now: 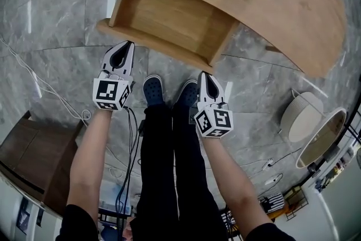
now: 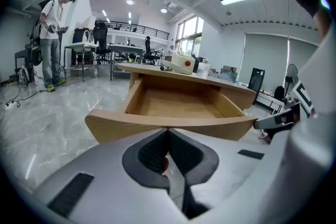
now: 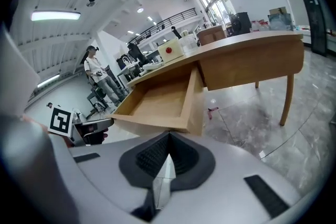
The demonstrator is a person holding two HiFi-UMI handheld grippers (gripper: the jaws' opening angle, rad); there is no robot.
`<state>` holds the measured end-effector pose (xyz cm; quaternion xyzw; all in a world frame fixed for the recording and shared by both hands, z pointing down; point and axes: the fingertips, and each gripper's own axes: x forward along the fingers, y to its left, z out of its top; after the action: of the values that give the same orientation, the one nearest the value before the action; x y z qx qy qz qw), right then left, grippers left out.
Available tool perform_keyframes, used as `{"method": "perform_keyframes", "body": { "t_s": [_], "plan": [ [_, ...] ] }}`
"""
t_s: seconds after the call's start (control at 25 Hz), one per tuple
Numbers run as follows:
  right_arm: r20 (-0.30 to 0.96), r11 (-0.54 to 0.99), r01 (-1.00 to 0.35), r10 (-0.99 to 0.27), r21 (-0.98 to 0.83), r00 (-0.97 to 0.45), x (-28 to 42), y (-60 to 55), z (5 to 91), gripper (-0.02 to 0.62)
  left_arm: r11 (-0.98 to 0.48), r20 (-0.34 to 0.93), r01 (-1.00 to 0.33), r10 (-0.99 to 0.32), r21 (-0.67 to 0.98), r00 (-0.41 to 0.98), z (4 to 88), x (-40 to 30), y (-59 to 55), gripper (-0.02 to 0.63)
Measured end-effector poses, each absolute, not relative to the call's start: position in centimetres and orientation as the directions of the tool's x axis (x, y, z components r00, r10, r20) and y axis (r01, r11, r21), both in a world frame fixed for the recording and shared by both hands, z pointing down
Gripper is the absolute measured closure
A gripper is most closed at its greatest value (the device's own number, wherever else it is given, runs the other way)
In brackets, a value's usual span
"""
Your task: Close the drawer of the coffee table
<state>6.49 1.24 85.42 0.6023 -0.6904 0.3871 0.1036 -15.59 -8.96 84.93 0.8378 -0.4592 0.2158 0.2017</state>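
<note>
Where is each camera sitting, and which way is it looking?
Head view: on the head, facing steeply down at the open drawer; arms, legs, left gripper, right gripper show.
Left gripper view: on that gripper, facing the drawer's front; its shut jaws show.
Right gripper view: on that gripper, facing the drawer's right corner; its shut jaws show.
Shared: all see the drawer.

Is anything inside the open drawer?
No, the head view shows the drawer pulled out with only its bare wooden bottom visible.
</note>
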Motion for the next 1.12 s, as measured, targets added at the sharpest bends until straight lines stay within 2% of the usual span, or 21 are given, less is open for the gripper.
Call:
{"method": "perform_keyframes", "body": {
  "t_s": [0.36,0.56,1.12],
  "plan": [
    [0.581,-0.027,-0.903,-0.774,-0.43,-0.254,6.9,0.9,84.6,0.569,-0.525,0.549,-0.843,-0.674,0.116,0.494,84.6,-15.3,-9.0,0.581],
    [0.552,0.029,-0.912,-0.788,-0.408,-0.272,7.7,-0.9,83.3,0.569,-0.526,0.526,-0.842,-0.686,0.119,0.504,83.3,-14.5,-10.5,0.581],
    [0.556,0.037,-0.927,-0.791,-0.373,-0.256,8.3,-2.7,82.1,0.569,-0.547,0.523,-0.831,-0.682,0.101,0.512,81.9,-14.0,-12.4,0.581]
  ]
}}
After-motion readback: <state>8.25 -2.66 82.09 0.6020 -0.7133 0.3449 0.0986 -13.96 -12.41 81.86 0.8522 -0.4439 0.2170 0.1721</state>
